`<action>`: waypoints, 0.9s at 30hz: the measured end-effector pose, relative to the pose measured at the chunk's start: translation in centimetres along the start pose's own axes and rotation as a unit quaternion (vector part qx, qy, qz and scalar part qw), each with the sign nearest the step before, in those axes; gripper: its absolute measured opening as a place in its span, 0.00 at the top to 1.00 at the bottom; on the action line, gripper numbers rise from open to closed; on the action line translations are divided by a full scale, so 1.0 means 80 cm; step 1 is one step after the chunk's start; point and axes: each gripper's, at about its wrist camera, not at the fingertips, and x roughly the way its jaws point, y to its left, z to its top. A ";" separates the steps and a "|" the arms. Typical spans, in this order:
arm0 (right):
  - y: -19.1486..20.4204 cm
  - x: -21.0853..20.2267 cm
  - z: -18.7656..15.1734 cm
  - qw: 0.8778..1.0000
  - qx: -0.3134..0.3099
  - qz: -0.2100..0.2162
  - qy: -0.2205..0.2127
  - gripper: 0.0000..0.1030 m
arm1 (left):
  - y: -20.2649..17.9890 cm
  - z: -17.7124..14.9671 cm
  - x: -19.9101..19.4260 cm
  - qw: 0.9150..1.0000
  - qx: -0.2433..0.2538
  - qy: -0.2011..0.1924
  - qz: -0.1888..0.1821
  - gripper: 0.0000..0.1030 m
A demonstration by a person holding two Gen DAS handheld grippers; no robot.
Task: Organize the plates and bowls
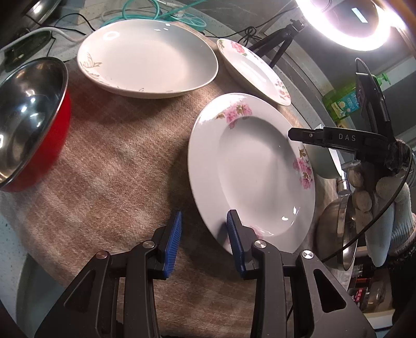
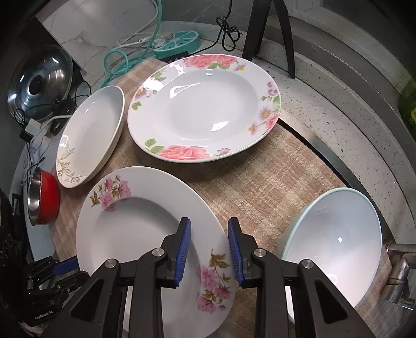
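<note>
A pink-flowered plate (image 1: 249, 166) (image 2: 135, 234) lies on the brown mat. My left gripper (image 1: 204, 228) is open, its jaws on either side of the plate's near rim. My right gripper (image 2: 209, 240) is open, its jaws on either side of the plate's opposite rim. A larger flowered plate (image 2: 205, 109) (image 1: 252, 70) lies behind it. A white oval plate with a gold leaf print (image 1: 148, 58) (image 2: 91, 135) lies at the back. A red steel-lined bowl (image 1: 28, 124) (image 2: 43, 200) stands at the left. A pale blue bowl (image 2: 335, 241) stands at the right.
A brown woven mat (image 1: 124, 166) covers the stone counter (image 2: 338, 104). A teal power strip (image 2: 179, 43) with cables lies behind the plates. A tripod (image 2: 270, 33) and a ring light (image 1: 351, 23) stand at the back. A metal faucet (image 2: 400, 275) is at the right edge.
</note>
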 end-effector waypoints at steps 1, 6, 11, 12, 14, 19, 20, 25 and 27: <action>0.001 0.001 0.002 1.000 -0.004 -0.001 0.003 0.74 | -0.001 0.000 0.001 1.000 0.000 0.000 -0.001 0.68; 0.005 0.006 0.005 1.000 -0.021 -0.006 0.019 0.74 | -0.004 0.000 0.005 1.000 -0.002 0.002 -0.005 0.68; 0.009 0.009 0.010 0.999 -0.036 -0.008 0.038 0.74 | -0.005 -0.002 0.006 1.000 -0.007 0.006 -0.011 0.69; 0.009 0.010 0.011 0.998 -0.037 -0.007 0.042 0.74 | -0.006 -0.002 0.006 1.000 -0.008 0.007 -0.012 0.69; 0.007 0.011 0.014 0.998 -0.035 0.002 0.052 0.74 | -0.007 -0.003 0.007 1.000 -0.009 0.008 -0.014 0.69; 0.000 0.016 0.023 0.996 -0.031 0.026 0.079 0.74 | -0.008 -0.005 0.009 1.000 -0.011 0.012 -0.019 0.69; 0.000 0.018 0.025 0.996 -0.033 0.027 0.083 0.74 | -0.009 -0.006 0.010 1.000 -0.012 0.013 -0.021 0.70; -0.002 0.023 0.033 0.993 -0.035 0.038 0.101 0.74 | -0.014 -0.006 0.011 1.000 -0.008 0.013 -0.025 0.75; -0.002 0.024 0.035 0.993 -0.040 0.041 0.108 0.74 | -0.015 -0.006 0.012 1.000 -0.008 0.012 -0.025 0.75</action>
